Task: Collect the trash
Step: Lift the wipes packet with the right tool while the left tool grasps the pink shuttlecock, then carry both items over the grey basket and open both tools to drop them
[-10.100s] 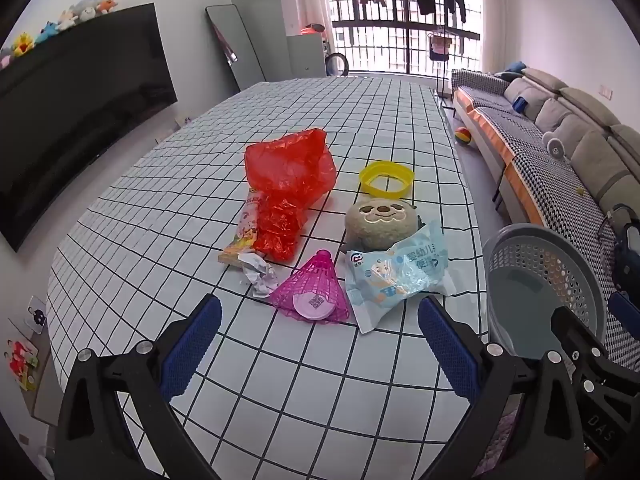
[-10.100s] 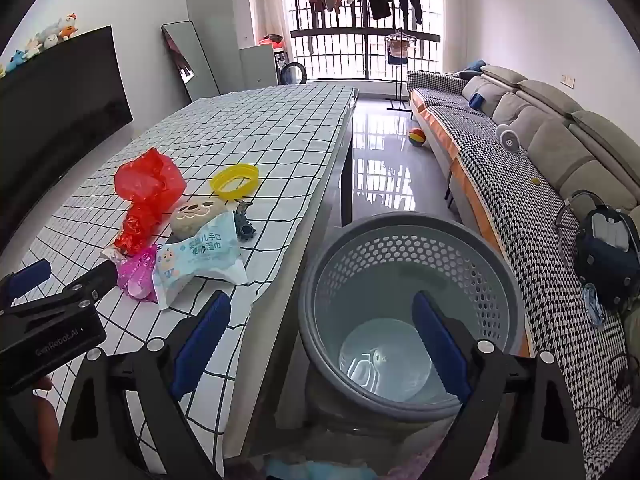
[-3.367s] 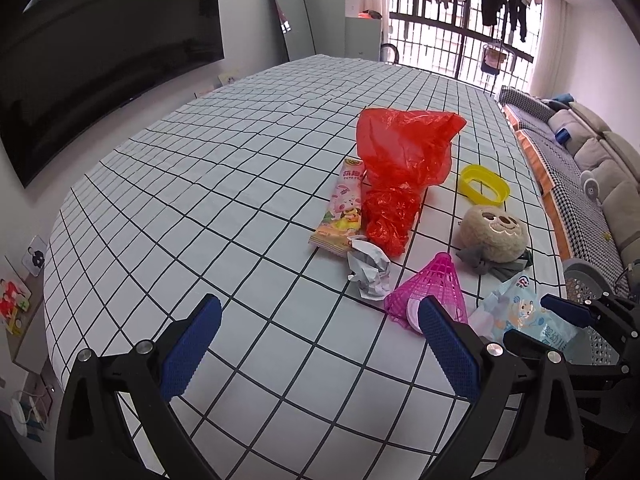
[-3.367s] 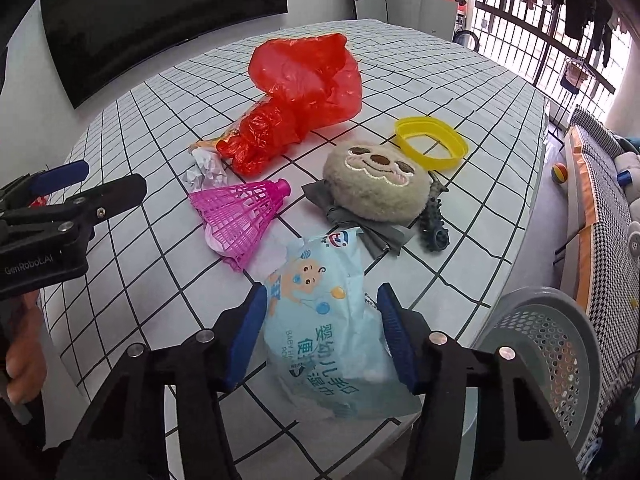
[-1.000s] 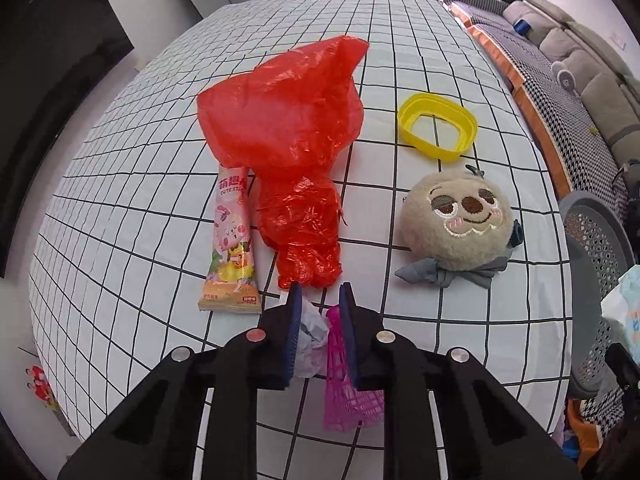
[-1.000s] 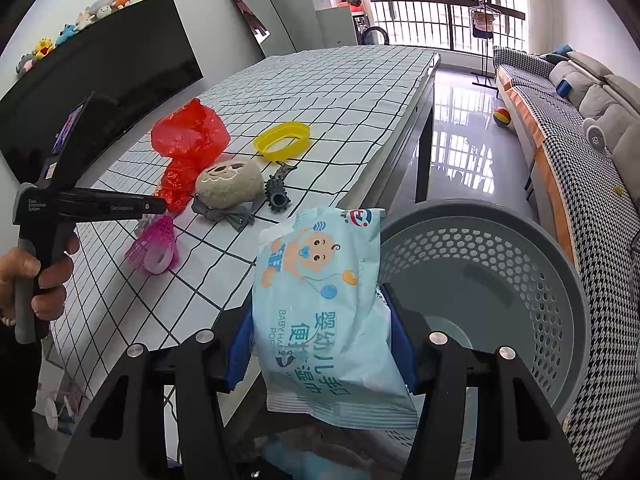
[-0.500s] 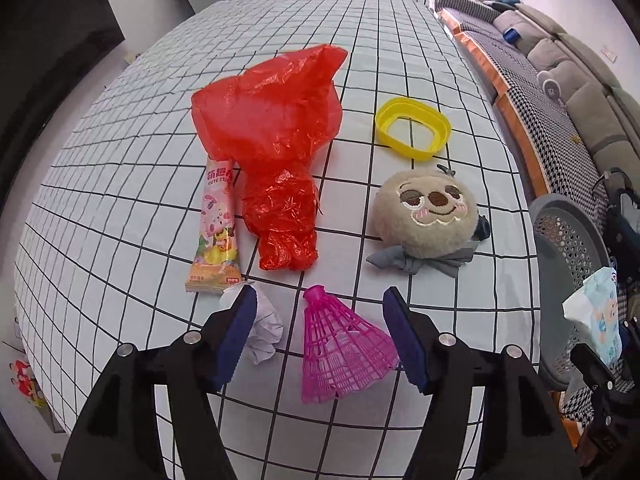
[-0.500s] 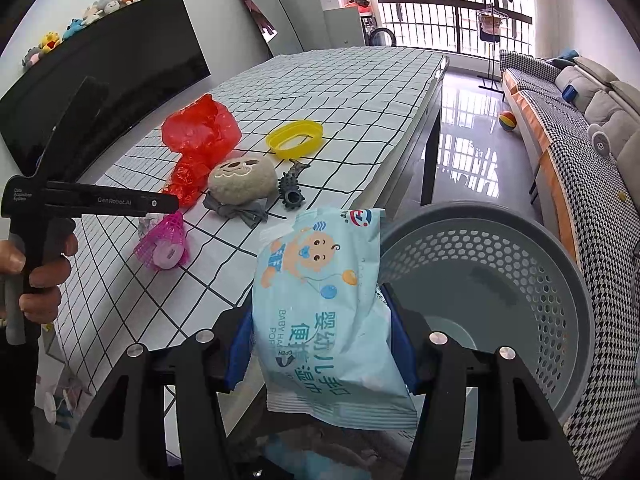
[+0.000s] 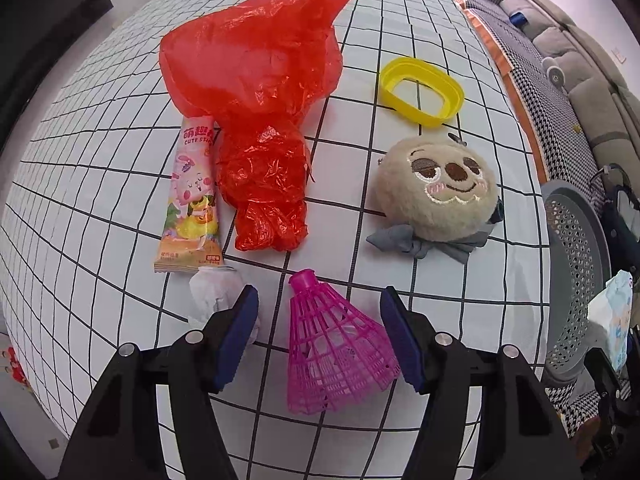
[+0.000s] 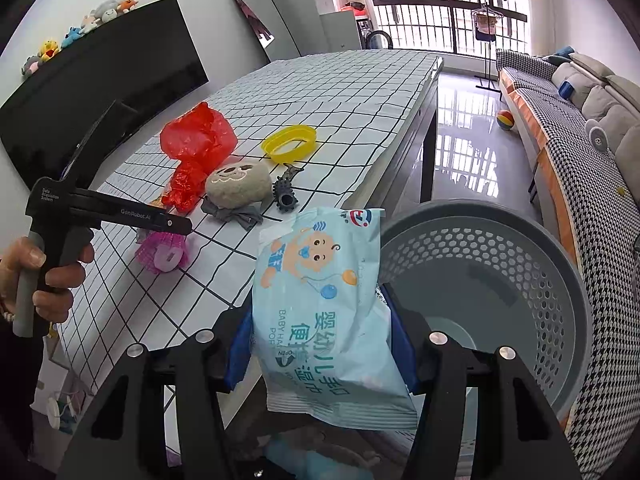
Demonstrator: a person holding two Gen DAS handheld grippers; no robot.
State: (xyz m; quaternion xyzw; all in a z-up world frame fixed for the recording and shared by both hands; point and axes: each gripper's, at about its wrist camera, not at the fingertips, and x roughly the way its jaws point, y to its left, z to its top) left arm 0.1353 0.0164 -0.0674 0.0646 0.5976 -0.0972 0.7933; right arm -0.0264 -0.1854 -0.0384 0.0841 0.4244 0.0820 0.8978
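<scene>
- The left gripper (image 9: 319, 312), clamped on the crumpled paper (image 9: 216, 286) a second ago, now stands spread wide; the paper lies on the table (image 9: 400, 28) by its left finger, not lifted.
- Between its fingers sits the pink shuttlecock (image 9: 334, 350), probably the new target.
- The right gripper (image 10: 320, 344) still pinches the wet-wipe pack (image 10: 324, 312) beside the bin (image 10: 560, 280), not yet dropped in.
- The red bag (image 9: 256, 80) and snack wrapper (image 9: 192, 200) remain to collect.
</scene>
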